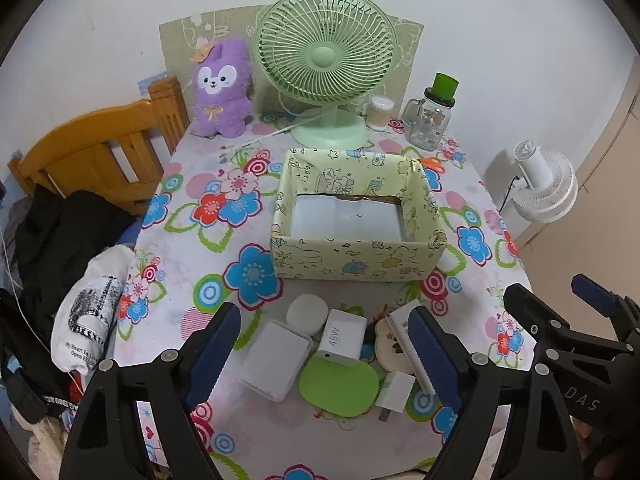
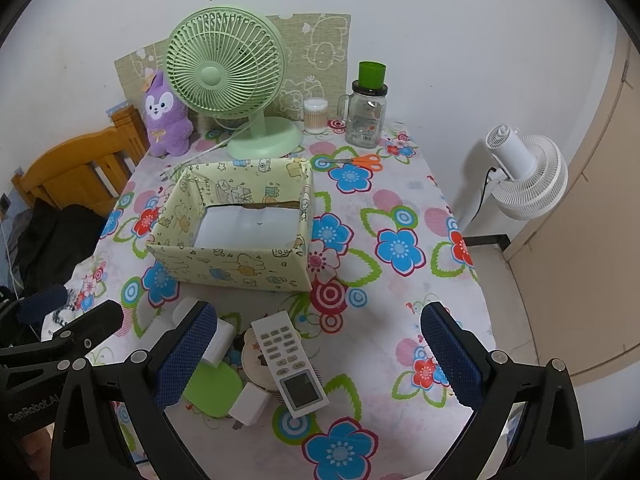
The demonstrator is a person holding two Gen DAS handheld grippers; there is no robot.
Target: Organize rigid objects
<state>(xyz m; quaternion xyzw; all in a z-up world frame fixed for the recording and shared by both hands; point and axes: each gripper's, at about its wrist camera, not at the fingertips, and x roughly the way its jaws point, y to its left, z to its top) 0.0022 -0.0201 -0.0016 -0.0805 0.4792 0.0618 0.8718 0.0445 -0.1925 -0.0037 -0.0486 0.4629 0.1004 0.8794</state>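
A cluster of small items lies on the flowered tablecloth in front of a pale yellow-green cartoon box. It holds a white square case, a round white puck, a white 45W charger, a green oval pad, a small white plug and a white remote resting on a round cartoon coaster stack. My left gripper hovers open above them, pads touching nothing. My right gripper is wide open over the remote, holding nothing.
At the back of the table stand a green desk fan, a purple plush, a swab tub and a glass jar with a green lid. Orange scissors lie beside the box. A wooden chair stands left, a white floor fan right.
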